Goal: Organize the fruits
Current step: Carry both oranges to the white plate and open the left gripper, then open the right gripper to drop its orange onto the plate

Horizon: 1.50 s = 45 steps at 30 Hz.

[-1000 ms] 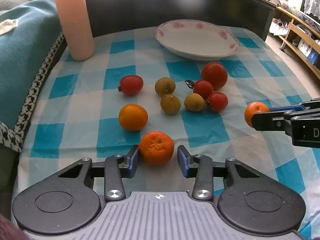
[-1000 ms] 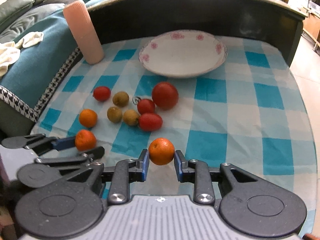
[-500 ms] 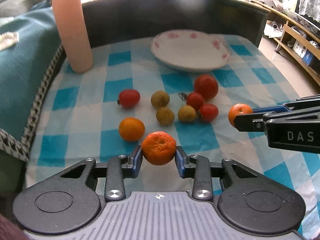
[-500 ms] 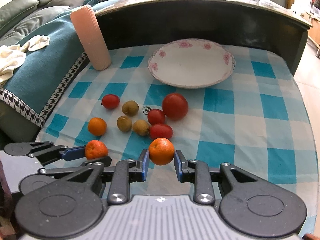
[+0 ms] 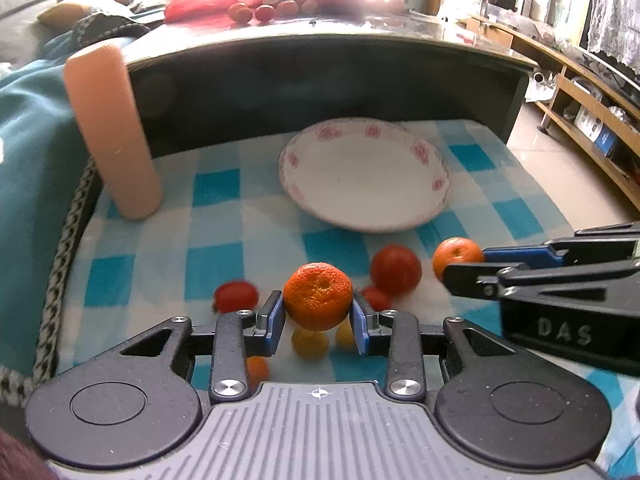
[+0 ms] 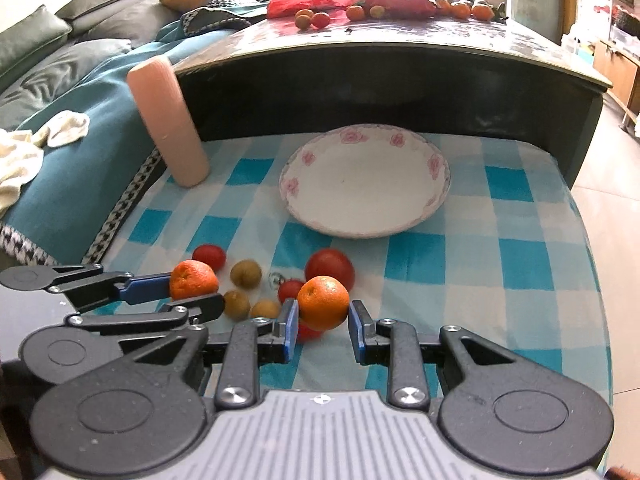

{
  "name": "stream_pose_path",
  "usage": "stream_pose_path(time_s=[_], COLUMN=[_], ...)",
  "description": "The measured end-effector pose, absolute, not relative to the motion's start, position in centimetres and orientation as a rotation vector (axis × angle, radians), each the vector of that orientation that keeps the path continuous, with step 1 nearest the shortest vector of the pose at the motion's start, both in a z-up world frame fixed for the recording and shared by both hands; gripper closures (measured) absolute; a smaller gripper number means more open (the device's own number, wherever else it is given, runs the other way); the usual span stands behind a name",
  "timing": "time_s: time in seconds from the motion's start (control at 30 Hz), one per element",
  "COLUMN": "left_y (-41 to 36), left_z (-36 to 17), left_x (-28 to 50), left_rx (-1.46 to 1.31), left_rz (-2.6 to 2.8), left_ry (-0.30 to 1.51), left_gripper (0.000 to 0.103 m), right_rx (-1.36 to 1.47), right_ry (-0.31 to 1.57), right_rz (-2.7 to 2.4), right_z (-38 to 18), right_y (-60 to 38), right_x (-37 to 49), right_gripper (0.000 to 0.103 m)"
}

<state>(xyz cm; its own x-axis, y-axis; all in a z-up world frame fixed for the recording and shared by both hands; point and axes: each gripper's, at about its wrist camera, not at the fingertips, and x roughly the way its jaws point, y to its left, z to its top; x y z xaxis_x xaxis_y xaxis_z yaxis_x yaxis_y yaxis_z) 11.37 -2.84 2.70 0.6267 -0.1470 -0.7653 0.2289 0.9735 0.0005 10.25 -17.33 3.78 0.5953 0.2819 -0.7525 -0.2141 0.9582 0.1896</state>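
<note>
Fruits [image 6: 329,268] on blue-checked tablecloth [image 6: 520,256], living room.

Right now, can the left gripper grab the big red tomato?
Probably not yet: the left gripper already has a bumpy orange between its fingers. The big red tomato sits uncovered just ahead to its right.

"DAS" on right tool [image 5: 460,264]

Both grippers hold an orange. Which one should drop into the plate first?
Probably right: the right gripper with its orange faces the plate over bare cloth; the left gripper is farther left.
</note>
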Motion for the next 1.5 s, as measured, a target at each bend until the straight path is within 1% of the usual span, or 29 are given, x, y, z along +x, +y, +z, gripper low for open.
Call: stream_pose_path(time_s=[0.3, 0.67, 1.0, 1.5], left_y=[-4.5, -5.2, -5.8, -6.0], left_z=[2.7, 1.1, 0.1, -0.5], left_x=[15.8, 19.3, 20.8, 21.2], left_rx=[0.098, 0.118, 0.18, 0.217], left_rz=[-0.237, -0.228, -0.2, -0.172], left_ry=[0.861, 0.885, 0.877, 0.874], left_gripper=[0.06, 0.062, 0.061, 0.06], right_rx=[0.089, 0.078, 0.084, 0.076], right_ry=[0.866, 0.876, 0.879, 0.875], right_rz=[0.25, 0.233, 0.244, 0.246], right_z=[4.0, 2.1, 0.4, -0.9], right_y=[-18.3, -19.1, -19.4, -18.9], right_x=[14.7, 19.4, 21.7, 22.5], right_gripper=[0.061, 0.061, 0.061, 0.06])
